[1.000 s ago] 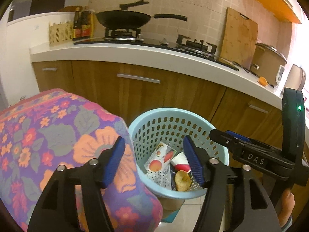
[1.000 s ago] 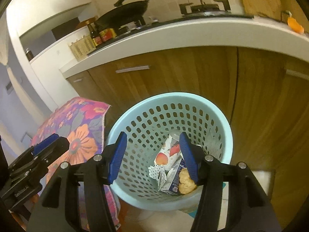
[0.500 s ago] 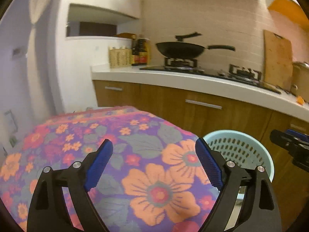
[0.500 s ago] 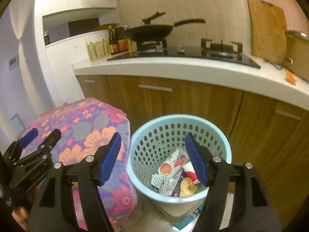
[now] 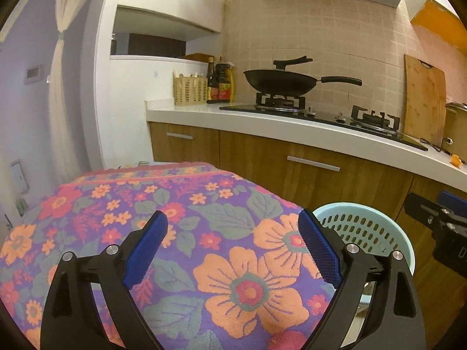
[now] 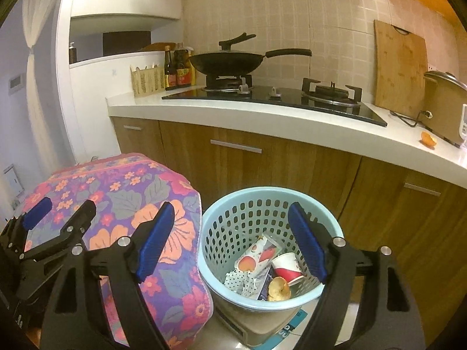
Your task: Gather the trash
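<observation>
Light-blue perforated trash basket (image 6: 262, 204) beside floral-covered stool (image 6: 122, 192), holding paper cup (image 6: 287, 267), carton, peel: seen in right view only. Left gripper (image 5: 233, 248) and right gripper (image 6: 230, 239) jaws opening, nothing between.

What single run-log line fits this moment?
left gripper: opening, empty | right gripper: opening, empty | pale blue perforated plastic basket: holds red-and-white paper cup | orange peel: on white counter

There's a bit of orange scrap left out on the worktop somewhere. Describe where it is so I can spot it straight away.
Follow the white countertop to its right end, past the hob and the leaning wooden cutting board. There, in front of the tan rice cooker, lies the orange peel. It is the only small bright orange thing on the bare white surface.
</observation>
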The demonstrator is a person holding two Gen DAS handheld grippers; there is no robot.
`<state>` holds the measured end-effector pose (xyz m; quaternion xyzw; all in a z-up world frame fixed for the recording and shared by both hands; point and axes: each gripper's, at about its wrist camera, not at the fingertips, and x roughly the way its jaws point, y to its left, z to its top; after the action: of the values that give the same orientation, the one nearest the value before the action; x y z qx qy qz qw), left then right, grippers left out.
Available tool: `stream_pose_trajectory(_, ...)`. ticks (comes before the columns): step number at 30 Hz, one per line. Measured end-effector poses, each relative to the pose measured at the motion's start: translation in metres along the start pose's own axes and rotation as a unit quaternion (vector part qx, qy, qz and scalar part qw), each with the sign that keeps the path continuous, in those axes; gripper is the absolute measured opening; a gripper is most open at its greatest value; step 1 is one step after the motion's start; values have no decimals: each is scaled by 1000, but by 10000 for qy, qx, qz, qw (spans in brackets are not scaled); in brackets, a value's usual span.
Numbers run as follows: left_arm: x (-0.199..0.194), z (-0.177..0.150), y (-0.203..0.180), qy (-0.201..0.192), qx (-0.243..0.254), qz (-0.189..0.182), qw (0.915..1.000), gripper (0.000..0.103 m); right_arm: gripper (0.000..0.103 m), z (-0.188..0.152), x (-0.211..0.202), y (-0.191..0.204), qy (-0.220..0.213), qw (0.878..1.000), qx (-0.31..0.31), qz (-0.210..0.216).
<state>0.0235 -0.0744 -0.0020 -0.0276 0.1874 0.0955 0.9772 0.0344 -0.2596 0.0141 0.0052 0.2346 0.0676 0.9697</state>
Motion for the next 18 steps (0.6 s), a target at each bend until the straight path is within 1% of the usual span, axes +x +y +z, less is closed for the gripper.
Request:
stream_pose_trajectory(4, 1, 1, 1, 37, -21, 44, 10000, 91, 76, 0, -1, 1, -19, 10000, -47, -20)
stream_pose_trajectory(10, 2, 2, 0, 39, 5, 93, 9999, 91, 76, 0, 0, 1, -27, 10000, -22, 0)
stream_pose_trajectory(18, 0, 2, -1, -4, 7, 112, 9999, 91, 76, 1, -3, 4, -105, 9999, -47, -99)
